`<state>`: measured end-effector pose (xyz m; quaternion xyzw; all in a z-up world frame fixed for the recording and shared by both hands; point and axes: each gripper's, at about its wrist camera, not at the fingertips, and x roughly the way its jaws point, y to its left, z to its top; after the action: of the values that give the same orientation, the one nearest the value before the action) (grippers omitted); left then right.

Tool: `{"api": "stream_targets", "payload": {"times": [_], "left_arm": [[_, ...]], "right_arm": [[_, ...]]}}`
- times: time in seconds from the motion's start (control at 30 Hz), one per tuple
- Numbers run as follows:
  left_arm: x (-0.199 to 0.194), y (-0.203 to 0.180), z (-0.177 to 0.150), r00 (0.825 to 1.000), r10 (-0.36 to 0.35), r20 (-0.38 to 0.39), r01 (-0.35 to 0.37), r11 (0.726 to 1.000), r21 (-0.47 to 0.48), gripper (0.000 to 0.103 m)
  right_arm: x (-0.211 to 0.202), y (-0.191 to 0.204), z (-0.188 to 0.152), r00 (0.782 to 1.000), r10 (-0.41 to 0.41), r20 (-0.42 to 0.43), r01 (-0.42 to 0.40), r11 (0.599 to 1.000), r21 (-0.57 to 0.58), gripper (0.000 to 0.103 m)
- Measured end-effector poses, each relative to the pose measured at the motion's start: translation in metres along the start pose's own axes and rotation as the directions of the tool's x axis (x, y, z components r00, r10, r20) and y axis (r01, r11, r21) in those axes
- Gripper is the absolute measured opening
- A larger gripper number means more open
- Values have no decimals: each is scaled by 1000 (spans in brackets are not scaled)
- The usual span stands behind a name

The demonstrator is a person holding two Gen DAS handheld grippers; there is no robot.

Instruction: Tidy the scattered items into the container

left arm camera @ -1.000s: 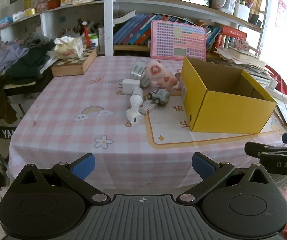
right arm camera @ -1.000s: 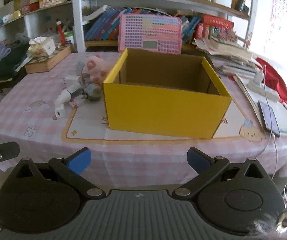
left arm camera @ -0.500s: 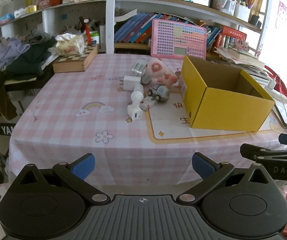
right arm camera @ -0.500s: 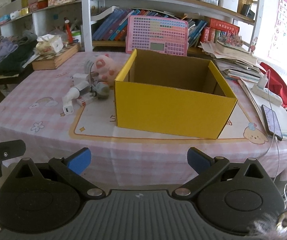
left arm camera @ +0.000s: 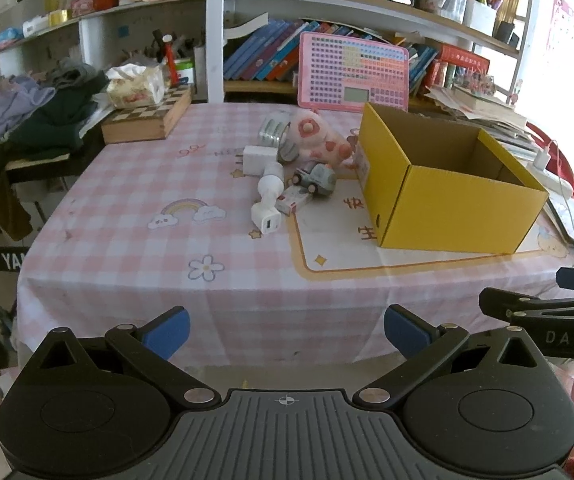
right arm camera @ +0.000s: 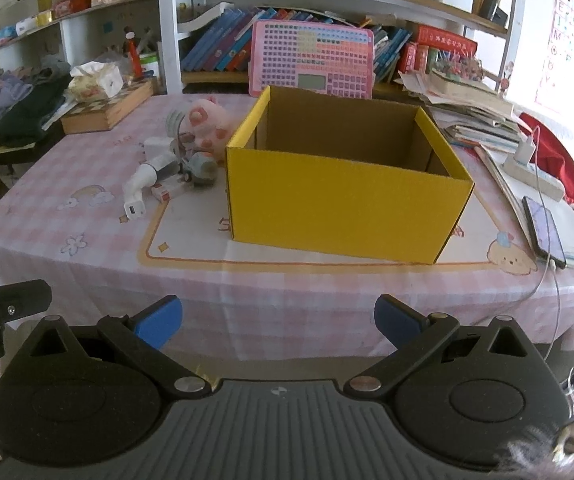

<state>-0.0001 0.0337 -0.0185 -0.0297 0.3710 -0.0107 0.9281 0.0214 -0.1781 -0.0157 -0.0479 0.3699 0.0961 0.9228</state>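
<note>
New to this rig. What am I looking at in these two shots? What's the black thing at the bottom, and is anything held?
No robot arm here: a person carries a two-finger gripper in each hand, each with a fisheye camera looking forward along its fingers. The black body with blue-tipped fingers at the bottom is the gripper itself. One shot is from the left gripper, the other from the right gripper. Both sets of jaws stand wide open and hold nothing; both are short of the table.

On the pink checked cloth sits an open yellow box, showing nothing inside from these angles. Beside it lies a cluster: pink plush toy, toy car, white charger, white plug adapter, tape rolls.
</note>
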Motion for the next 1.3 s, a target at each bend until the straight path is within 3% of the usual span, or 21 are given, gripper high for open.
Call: {"api": "stream_targets", "payload": {"times": [0.53, 0.87, 1.2, 1.3], "left_arm": [[0, 8, 4, 999, -16, 28, 16, 1000, 14, 103], [5, 14, 11, 996, -40, 74, 37, 999, 34, 103], [19, 20, 26, 994, -45, 104, 39, 998, 54, 100], [29, 24, 33, 994, -40, 100, 35, 998, 53, 97]], "right_arm": [[3, 8, 3, 1000, 7, 0, -7, 1000, -8, 103], [3, 22, 18, 996, 62, 60, -59, 997, -44, 99], [16, 35, 47, 985, 135, 108, -126, 988, -90, 80], [24, 39, 62, 979, 171, 111, -162, 982, -93, 61]]}}
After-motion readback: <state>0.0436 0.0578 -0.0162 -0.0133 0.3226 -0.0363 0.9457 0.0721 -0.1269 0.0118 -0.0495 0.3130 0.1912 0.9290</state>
